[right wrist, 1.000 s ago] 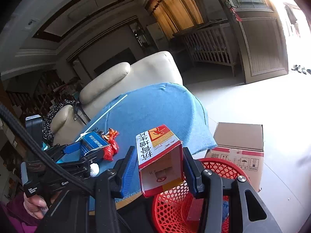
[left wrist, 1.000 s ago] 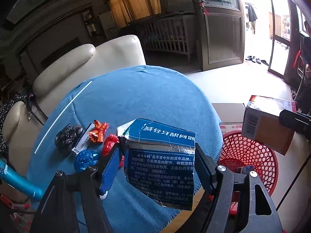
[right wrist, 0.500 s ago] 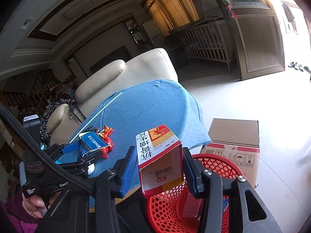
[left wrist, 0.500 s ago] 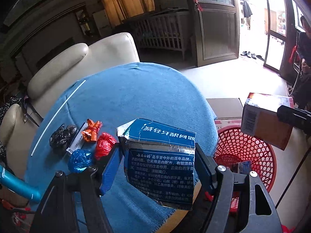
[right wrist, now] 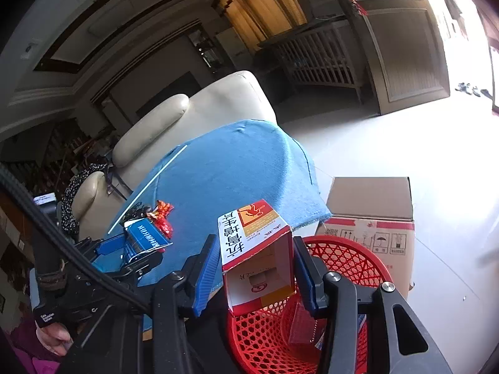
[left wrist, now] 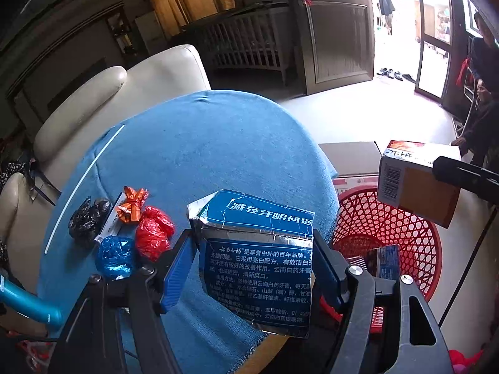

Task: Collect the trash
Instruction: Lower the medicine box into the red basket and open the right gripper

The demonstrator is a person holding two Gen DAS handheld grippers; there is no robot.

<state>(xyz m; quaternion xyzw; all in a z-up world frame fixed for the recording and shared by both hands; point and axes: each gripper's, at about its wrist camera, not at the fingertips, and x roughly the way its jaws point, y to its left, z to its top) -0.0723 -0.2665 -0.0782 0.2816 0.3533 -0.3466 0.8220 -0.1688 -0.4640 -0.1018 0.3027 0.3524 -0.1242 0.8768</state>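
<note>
My left gripper [left wrist: 252, 268] is shut on a crumpled blue toothpaste box [left wrist: 259, 249], held above the near edge of the blue-clothed table [left wrist: 202, 143]. My right gripper [right wrist: 255, 277] is shut on an open red-and-white carton [right wrist: 249, 233], which hangs over the near rim of the red mesh basket [right wrist: 349, 258] on the floor. In the left wrist view that carton [left wrist: 414, 184] hangs above the basket [left wrist: 389, 227], which holds some packaging. On the table lie a black bag [left wrist: 87, 218], an orange wrapper [left wrist: 132, 208], a red bag [left wrist: 152, 233] and a blue bag [left wrist: 113, 257].
A taped cardboard box [right wrist: 371, 205] stands on the floor behind the basket. A cream armchair [right wrist: 199, 109] backs the table. A thin white stick [left wrist: 84, 187] lies along the table's left side. A person stands at the far right by the doorway [left wrist: 483, 62].
The right gripper with its carton has sunk a little toward the basket. The left gripper keeps the blue box in much the same place, slightly turned.
</note>
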